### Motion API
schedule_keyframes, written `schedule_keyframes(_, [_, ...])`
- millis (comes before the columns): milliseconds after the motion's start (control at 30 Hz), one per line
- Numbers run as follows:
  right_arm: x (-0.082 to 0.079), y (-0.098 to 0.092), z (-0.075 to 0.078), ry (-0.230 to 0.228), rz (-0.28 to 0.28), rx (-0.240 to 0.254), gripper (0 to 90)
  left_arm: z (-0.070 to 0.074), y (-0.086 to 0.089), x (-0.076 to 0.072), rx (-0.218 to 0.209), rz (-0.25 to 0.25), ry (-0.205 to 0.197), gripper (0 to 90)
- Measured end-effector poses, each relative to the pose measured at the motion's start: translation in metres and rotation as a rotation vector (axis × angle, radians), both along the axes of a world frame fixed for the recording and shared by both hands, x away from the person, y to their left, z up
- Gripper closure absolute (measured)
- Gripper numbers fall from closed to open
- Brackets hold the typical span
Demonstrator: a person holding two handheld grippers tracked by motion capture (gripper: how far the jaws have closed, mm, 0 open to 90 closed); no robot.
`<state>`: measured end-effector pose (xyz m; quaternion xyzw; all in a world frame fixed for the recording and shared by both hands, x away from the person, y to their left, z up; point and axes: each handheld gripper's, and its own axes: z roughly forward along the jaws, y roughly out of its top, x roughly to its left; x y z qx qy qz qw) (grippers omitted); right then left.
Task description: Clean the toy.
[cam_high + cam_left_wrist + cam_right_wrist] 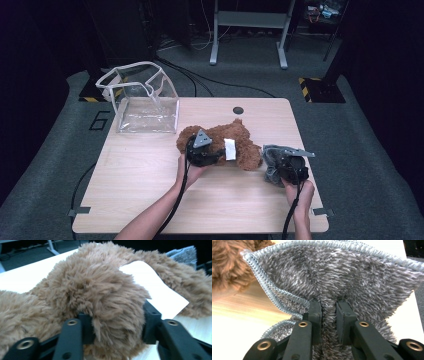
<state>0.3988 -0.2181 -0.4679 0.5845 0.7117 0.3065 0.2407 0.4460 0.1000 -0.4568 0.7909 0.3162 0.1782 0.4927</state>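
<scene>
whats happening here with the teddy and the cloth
A person works at a light wooden table with a gripper in each hand. The left gripper has a fluffy brown plush toy with a white tag between its jaws. The right gripper is pinching a grey fuzzy cloth beside the toy. A clear plastic bag stands open at the far left corner.

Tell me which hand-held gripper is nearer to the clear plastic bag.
Left. The left hand-held gripper is at the brown plush toy, below the clear plastic bag; the right hand-held gripper is farther right.

brown plush toy, grey cloth
</scene>
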Motion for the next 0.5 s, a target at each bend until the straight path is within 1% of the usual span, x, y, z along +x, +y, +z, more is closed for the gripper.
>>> schedule_keyframes(33, [0.000,0.000,0.000,0.004,0.003,-0.006,76.2,0.000,0.000,-0.001,0.005,0.007,-0.004,48.1])
schedule_keyframes(67, [0.000,0.000,0.000,0.005,0.003,-0.005,76.3,0.000,0.000,-0.004,0.016,0.023,-0.023,45.1])
schedule_keyframes(100, [0.000,0.000,0.000,0.003,0.003,-0.005,76.3,0.000,0.002,-0.005,0.026,0.030,-0.033,41.4])
schedule_keyframes(167, [0.000,0.000,0.000,0.003,0.005,-0.007,76.2,-0.001,0.005,-0.009,0.033,0.053,-0.056,36.6])
schedule_keyframes(233, [0.000,0.000,0.001,0.008,0.005,-0.006,76.3,-0.001,0.010,-0.012,0.040,0.072,-0.071,33.8])
schedule_keyframes(300, [0.000,0.000,0.001,0.005,0.004,-0.005,76.3,-0.003,0.015,-0.016,0.035,0.099,-0.089,32.5])
schedule_keyframes(333, [0.001,0.000,0.000,0.001,0.007,-0.004,76.3,-0.003,0.017,-0.018,0.032,0.107,-0.097,31.8])
schedule_keyframes(400, [0.001,0.001,0.000,0.005,0.006,-0.003,76.3,-0.004,0.021,-0.021,0.040,0.117,-0.112,30.1])
schedule_keyframes(433, [0.001,0.002,0.000,0.009,0.000,0.003,76.3,-0.004,0.022,-0.023,0.036,0.124,-0.116,29.1])
schedule_keyframes(500, [0.002,0.003,0.000,0.003,0.006,0.003,76.3,-0.004,0.027,-0.026,0.045,0.138,-0.132,27.0])
